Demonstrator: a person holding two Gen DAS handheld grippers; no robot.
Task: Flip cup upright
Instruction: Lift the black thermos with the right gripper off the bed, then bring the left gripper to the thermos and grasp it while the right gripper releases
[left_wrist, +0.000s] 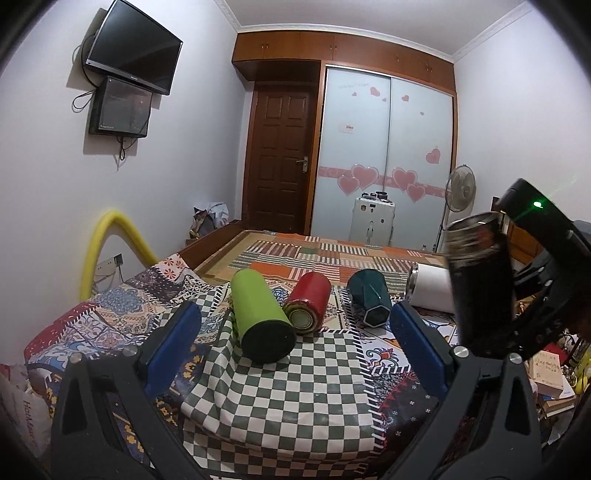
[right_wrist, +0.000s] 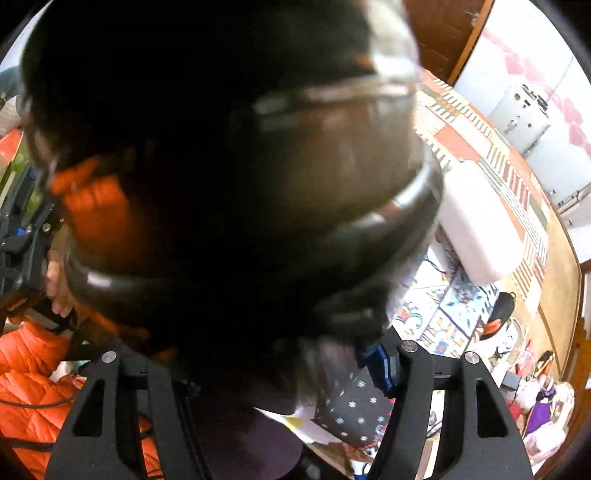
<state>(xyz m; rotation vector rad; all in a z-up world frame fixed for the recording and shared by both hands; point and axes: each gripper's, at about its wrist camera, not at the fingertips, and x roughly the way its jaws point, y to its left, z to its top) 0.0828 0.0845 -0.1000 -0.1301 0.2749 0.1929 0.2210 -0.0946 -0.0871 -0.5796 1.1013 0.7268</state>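
Observation:
Several cups lie on their sides on the patterned bed cover: a green cup (left_wrist: 258, 317), a red cup (left_wrist: 308, 301), a dark teal cup (left_wrist: 369, 301) and a white cup (left_wrist: 430, 290). My left gripper (left_wrist: 291, 339) is open and empty, its blue pads either side of the green cup, nearer the camera. My right gripper (left_wrist: 532, 295) is shut on a black cup (left_wrist: 480, 277), held nearly upright in the air at the right, rim up. In the right wrist view the black cup (right_wrist: 229, 166) fills the frame, blurred, and the white cup (right_wrist: 476, 221) lies beyond.
A green checkered cloth (left_wrist: 280, 391) covers the near bed edge. A yellow foam tube (left_wrist: 110, 236) arches at the left. A white suitcase (left_wrist: 373, 219) and a fan (left_wrist: 460, 188) stand past the bed. Clutter (right_wrist: 532, 384) sits at the right side.

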